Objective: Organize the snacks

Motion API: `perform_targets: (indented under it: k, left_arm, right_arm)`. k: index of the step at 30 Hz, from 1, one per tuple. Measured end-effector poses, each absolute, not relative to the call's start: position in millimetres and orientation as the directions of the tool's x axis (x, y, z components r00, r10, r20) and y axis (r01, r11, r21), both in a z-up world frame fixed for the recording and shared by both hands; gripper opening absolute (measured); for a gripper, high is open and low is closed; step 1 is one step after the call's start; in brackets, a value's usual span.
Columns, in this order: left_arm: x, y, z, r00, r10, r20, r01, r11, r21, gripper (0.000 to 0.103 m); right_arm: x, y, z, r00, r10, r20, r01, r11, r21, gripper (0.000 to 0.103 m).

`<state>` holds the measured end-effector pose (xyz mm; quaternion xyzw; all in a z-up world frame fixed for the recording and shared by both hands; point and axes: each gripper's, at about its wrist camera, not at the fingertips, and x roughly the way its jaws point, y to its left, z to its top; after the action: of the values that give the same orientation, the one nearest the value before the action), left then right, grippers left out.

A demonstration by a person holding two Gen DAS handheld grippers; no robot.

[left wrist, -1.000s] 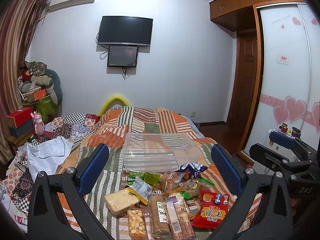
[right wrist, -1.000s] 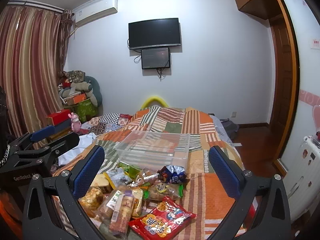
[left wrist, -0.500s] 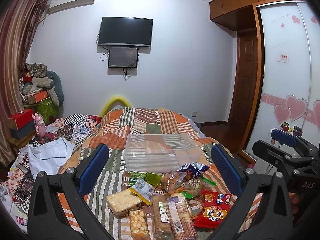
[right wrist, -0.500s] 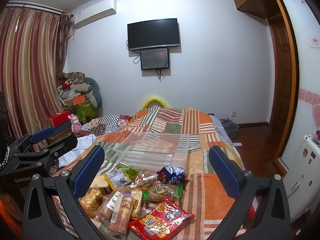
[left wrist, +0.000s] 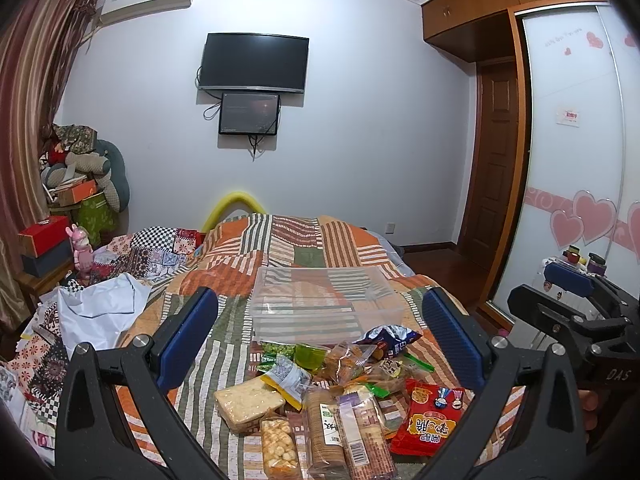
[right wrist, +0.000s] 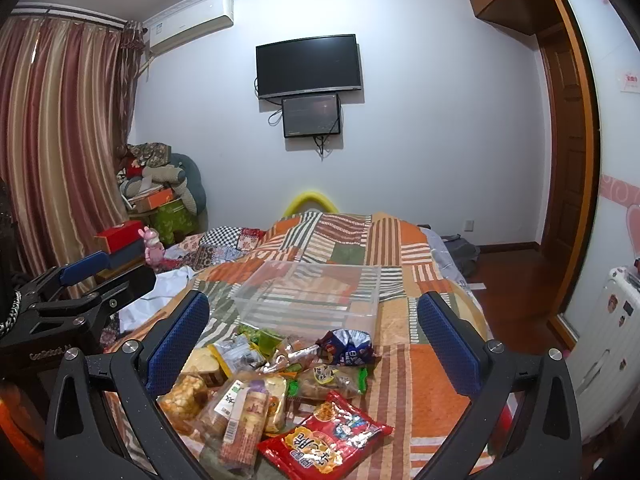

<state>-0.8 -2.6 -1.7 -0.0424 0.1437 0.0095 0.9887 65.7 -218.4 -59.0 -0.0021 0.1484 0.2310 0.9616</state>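
Note:
A pile of snack packets [left wrist: 336, 392] lies on the patchwork quilt, also seen as snack packets [right wrist: 280, 384] in the right wrist view. Among them are a red packet [left wrist: 430, 424] [right wrist: 324, 436], a blue chip bag [left wrist: 392, 338] [right wrist: 346, 346] and long biscuit sleeves [left wrist: 348, 432]. Behind the pile stands an empty clear plastic bin [left wrist: 324, 300] [right wrist: 312, 294]. My left gripper [left wrist: 320, 340] hangs open above the pile, holding nothing. My right gripper [right wrist: 312, 340] is also open and empty, and it shows at the right edge of the left wrist view as right gripper [left wrist: 576, 304].
A white cloth [left wrist: 100, 312] and patterned fabrics lie left of the quilt [left wrist: 288, 248]. Boxes and a pink toy [left wrist: 82, 252] stand on a side table at left. A wardrobe with heart stickers [left wrist: 580, 200] and a door [left wrist: 496, 160] are at right.
Both views have shifted only slightly; the grippers drift a little but stay open above the snack pile. Nothing was taken hold of.

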Motion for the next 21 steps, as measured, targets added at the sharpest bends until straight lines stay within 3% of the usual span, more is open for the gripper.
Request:
perform_targets:
  k: [21]
  left_arm:
    - [-2.7, -1.0, 0.0, 0.961, 0.014, -0.277, -0.041, 0.995, -0.093, 0.103]
  right_arm:
    - [63.3, -215.3, -58.7, 0.846, 0.449, -0.288, -0.451, 0.890, 0.064, 0.103]
